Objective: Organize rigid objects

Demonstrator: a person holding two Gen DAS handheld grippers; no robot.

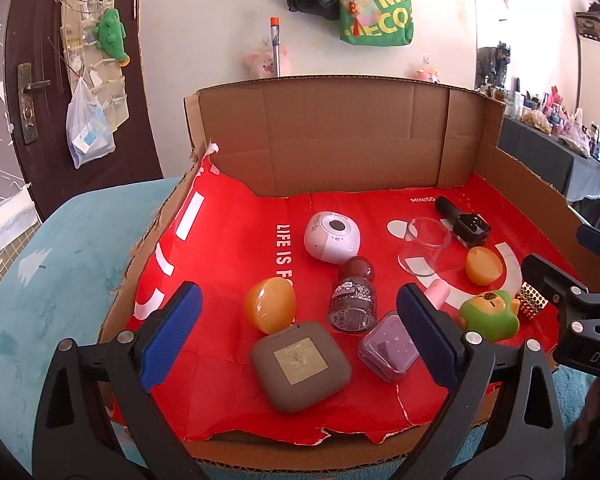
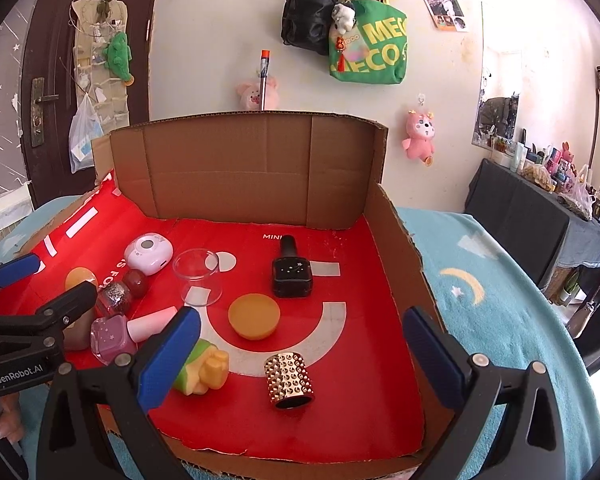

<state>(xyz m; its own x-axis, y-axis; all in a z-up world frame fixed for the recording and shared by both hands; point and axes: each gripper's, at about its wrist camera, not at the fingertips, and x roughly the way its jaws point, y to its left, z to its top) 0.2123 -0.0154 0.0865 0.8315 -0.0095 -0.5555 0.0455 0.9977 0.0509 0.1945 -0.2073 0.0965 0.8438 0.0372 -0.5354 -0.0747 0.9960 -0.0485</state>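
Observation:
A cardboard box (image 1: 340, 140) lined with red paper holds the objects. My left gripper (image 1: 299, 304) is open above its near edge, over an orange egg (image 1: 270, 304), a grey square case (image 1: 300, 366), a glitter bottle (image 1: 352, 300) and a purple bottle (image 1: 386, 346). My right gripper (image 2: 302, 320) is open too, hovering above a gold studded cylinder (image 2: 290, 376) and an orange disc (image 2: 254, 316). A green toy (image 2: 202, 366) lies by its left finger. Farther back are a clear glass (image 2: 198, 276), a white round device (image 2: 148, 254) and a black watch (image 2: 292, 274).
The box sits on a blue blanket (image 2: 480, 300) with a moon print. Its back and right walls stand tall; the near edge is low. A dark door (image 1: 40, 80) is at the left and a cluttered dark table (image 2: 540, 200) at the right. A hand (image 2: 8, 420) shows at lower left.

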